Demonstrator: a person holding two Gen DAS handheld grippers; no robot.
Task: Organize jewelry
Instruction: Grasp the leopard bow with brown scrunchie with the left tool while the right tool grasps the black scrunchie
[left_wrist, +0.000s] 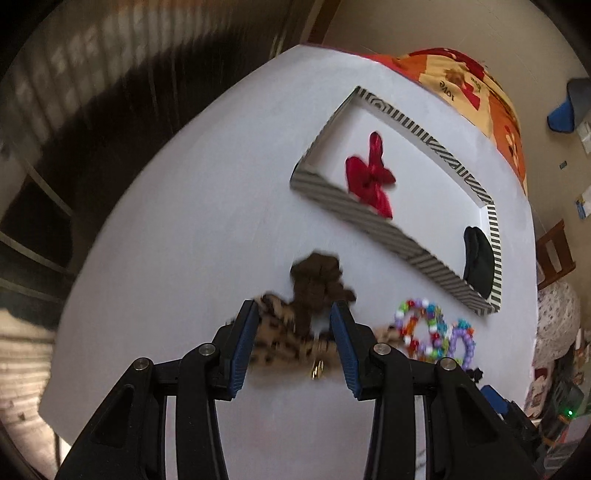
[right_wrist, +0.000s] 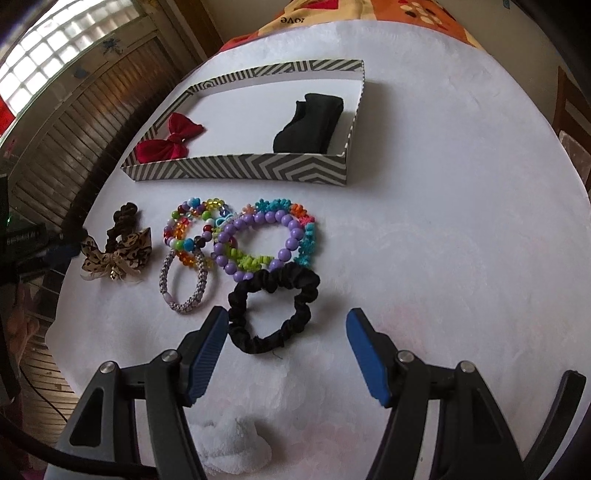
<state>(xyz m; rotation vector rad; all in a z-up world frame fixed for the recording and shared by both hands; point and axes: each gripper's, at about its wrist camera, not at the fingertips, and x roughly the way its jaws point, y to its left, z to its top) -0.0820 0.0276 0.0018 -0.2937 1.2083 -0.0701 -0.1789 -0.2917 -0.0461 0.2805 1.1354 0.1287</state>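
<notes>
A: Nearest our left gripper (left_wrist: 294, 325) is the leopard-print bow (left_wrist: 280, 332), lying on the white table (left_wrist: 184, 240) right between the jaws, which stand apart and hold nothing. The brown scrunchie (left_wrist: 317, 284) lies just past it, touching it.

B: And our right gripper (right_wrist: 286, 338) hovers with its jaws wide apart too, empty, with the black scrunchie (right_wrist: 273, 306) just in front of its left finger.

A: We judge the bow light and floppy, all ribbon. We would pinch it at the knot in the middle, where the little gold charm sits, since the loops would only fold and slip out.

B: The black scrunchie looks soft and springy. We can squeeze any part of the ring and it should bunch up and hold well against the ribbed blue pads (right_wrist: 205, 354).

A: The bead bracelets (right_wrist: 240, 236) are the awkward ones. Hard, round, likely slippery, and they overlap each other, so lifting one may drag its neighbour.

B: We would take those across the strand, not on a single bead.

A: Everything probably goes into the striped box (right_wrist: 240, 168), which already holds the red bow (right_wrist: 170, 142) at one end and a black piece (right_wrist: 308, 123) at the other.

B: The middle of it is free.
</notes>
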